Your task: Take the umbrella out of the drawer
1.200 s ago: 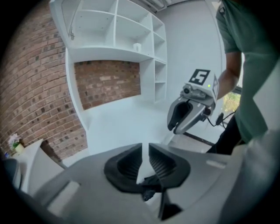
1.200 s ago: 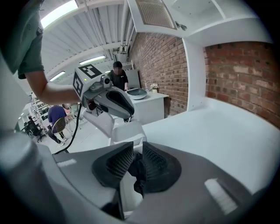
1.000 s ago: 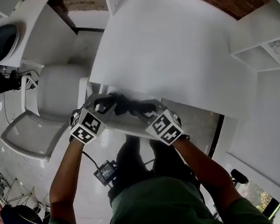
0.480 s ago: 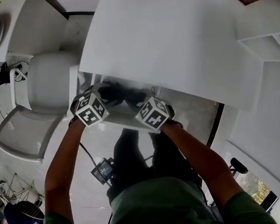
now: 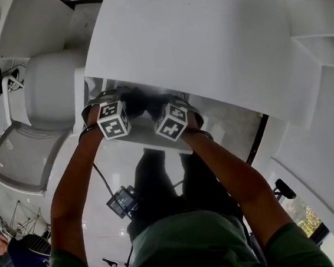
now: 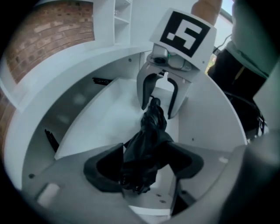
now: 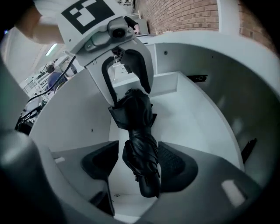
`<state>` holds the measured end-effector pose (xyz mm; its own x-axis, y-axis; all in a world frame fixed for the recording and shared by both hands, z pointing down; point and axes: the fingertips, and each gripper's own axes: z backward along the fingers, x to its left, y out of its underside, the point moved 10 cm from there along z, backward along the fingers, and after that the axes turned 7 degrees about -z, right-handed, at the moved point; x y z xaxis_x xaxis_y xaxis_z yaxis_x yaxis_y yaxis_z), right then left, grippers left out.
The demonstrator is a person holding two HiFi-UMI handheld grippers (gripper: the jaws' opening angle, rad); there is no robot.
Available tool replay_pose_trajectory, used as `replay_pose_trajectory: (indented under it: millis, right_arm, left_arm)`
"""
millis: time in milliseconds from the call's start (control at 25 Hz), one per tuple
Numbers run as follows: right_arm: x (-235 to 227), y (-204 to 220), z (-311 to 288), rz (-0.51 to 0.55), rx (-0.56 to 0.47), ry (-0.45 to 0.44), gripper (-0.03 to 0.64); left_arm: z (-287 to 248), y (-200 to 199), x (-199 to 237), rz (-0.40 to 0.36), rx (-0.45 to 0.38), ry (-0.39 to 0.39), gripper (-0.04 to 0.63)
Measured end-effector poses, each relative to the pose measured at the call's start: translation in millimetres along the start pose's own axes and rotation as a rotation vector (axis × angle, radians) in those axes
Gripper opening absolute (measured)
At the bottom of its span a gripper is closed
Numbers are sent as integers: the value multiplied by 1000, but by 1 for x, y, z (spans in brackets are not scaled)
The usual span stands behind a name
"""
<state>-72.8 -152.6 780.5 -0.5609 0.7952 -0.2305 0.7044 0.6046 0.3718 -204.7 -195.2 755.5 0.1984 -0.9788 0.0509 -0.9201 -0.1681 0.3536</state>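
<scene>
A folded black umbrella [image 6: 146, 144] lies in the open white drawer [image 6: 105, 116] under the desk top. My left gripper [image 6: 144, 168] straddles one end of it. Its jaws have just been opening and stand wide, with the umbrella between them and not squeezed. My right gripper [image 7: 140, 162] straddles the handle end [image 7: 148, 186]. Its jaws have also just been opening, with the umbrella [image 7: 135, 127] between the pads. Each gripper shows in the other's view: the right gripper [image 6: 157, 109] and the left gripper [image 7: 131, 96]. In the head view both marker cubes [image 5: 113, 119] [image 5: 172, 122] hang over the drawer [image 5: 156, 142].
The white desk top [image 5: 204, 31] overhangs the back of the drawer. A white chair [image 5: 50, 95] stands to the left. White shelves [image 5: 323, 42] are on the right, and a brick wall [image 6: 43, 39] is behind. A small black device [image 5: 122, 203] lies on the floor by the person's legs.
Both grippers have sunk with the umbrella from above the drawer's front edge down into the drawer, closer under the desk top. The head view has shifted slightly.
</scene>
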Motion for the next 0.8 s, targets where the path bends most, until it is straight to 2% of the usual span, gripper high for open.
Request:
replay_pose_trajectory:
  millis: [280, 600, 800]
  right_arm:
    - [-5, 7, -36, 41, 107, 12, 313]
    - [-11, 9, -61, 86, 179, 39, 311]
    - [-11, 7, -64, 67, 190, 31, 250]
  left_arm:
    - [-26, 4, -1, -73, 61, 22, 327]
    - [-51, 8, -1, -103, 96, 25, 282]
    - [-53, 10, -1, -104, 90, 19, 258]
